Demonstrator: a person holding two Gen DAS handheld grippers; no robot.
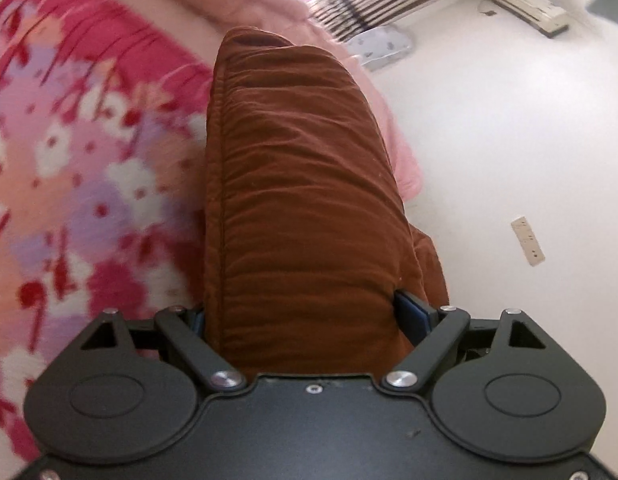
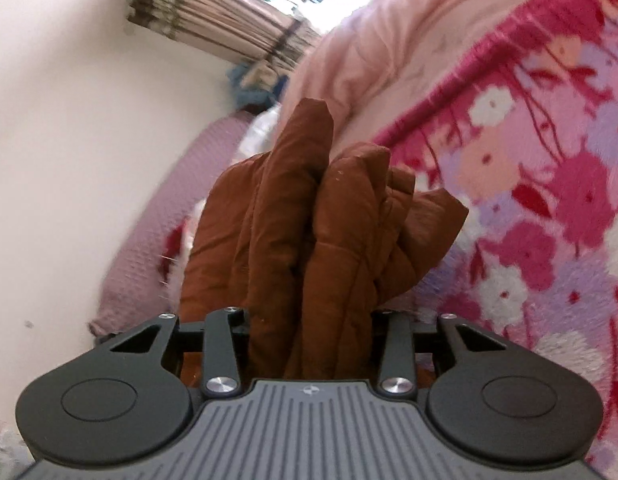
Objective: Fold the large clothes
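Our left tool [image 1: 305, 312] is clamped on a smooth fold of the brown garment [image 1: 301, 184], above the flowered blanket [image 1: 77, 168]. Our right tool [image 2: 309, 320] is clamped on bunched brown folds [image 2: 309, 220]. To fold well, we should probably raise both evenly and keep the edge taut before laying it down.
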